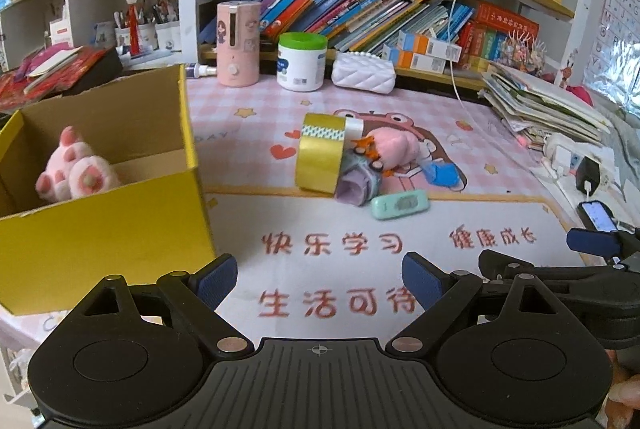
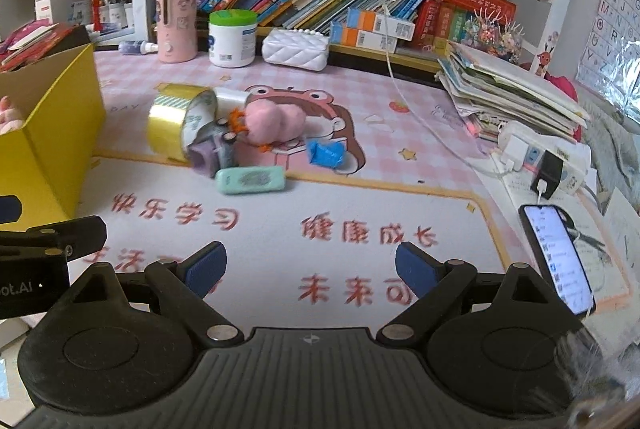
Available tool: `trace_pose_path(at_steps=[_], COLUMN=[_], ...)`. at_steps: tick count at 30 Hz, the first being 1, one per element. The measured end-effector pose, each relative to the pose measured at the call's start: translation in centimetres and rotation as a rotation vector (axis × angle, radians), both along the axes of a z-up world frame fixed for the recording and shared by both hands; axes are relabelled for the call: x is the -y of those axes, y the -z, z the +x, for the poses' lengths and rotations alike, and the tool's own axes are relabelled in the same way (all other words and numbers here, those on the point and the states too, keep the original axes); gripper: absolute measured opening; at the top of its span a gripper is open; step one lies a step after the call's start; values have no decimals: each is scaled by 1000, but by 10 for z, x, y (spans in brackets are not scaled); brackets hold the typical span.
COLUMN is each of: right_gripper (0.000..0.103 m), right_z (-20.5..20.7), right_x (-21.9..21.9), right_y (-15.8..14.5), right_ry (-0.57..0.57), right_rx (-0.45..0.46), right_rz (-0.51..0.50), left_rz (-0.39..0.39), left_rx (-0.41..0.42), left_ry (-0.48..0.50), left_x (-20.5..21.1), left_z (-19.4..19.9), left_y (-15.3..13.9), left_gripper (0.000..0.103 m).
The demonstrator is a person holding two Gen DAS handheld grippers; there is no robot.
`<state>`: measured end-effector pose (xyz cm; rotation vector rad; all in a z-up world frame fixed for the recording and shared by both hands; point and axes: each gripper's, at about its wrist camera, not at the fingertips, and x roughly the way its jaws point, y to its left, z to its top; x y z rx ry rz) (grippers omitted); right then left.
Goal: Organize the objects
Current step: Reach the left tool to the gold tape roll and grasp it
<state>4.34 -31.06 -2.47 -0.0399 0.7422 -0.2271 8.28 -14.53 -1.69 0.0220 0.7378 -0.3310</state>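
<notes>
Both claws hang spread and empty over the bench, left claw (image 1: 318, 279) and right claw (image 2: 310, 267) side by side, facing the clutter at twelve o'clock: gold tape roll (image 1: 320, 153), pink plush (image 1: 394, 147), mint case (image 1: 400, 204). The yellow box (image 1: 108, 221) at nine o'clock already holds a plush paw (image 1: 76, 171), so it looks like the collecting spot

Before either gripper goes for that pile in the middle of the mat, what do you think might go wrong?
1. The gold tape roll stands on edge against the purple toy and pink plush; pulling one item may send it rolling.
2. The mint green case lies flat, so open fingers may push it rather than grip it.
3. The white cable crosses the mat to the right of the pile, and the phone lies near the right gripper; a wide swing could snag or knock them.
</notes>
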Motion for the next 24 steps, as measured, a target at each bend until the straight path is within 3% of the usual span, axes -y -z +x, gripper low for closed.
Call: trace_pose_path(at_steps=[24], right_gripper=[92], right_z=[49], right_x=[54], right_y=[-8], right_ry=[-69], right_rx=[40], right_rz=[27], left_rz=[21], left_rx=[50], left_ry=[-80], left_x=[47], left_z=[27], left_y=[-11], left_gripper=[90])
